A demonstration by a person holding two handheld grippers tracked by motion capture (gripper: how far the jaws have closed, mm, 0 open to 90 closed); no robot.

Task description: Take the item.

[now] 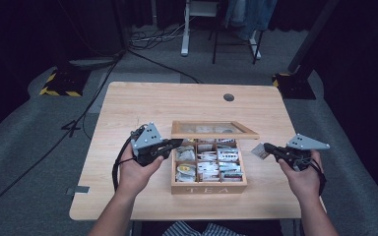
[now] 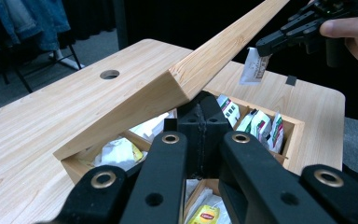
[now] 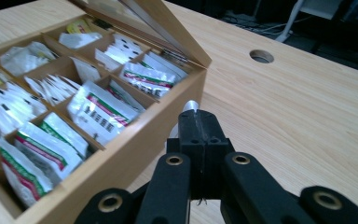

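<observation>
Nearest the lens in the right gripper view, the right gripper (image 3: 199, 122) has its two black jaws pressed together on a small tea sachet (image 1: 260, 151), of which a pale sliver pokes out past the tips; the high view shows that sachet held above the table just to the right of the wooden tea box (image 1: 209, 186), clear of its side wall. Left of the box, the left gripper (image 1: 176, 144) has its jaws fully closed too, their tips pushed under the near corner of the box lid (image 1: 214, 130), which rests tilted open on them above the compartments. Inside the box, sachets (image 1: 225, 155) stand in rows of divided compartments, white with green and red print on the right side. Under the box lies the light wooden table (image 1: 128, 105), with a round cable hole (image 1: 229, 97) beyond the box towards the far edge.
</observation>
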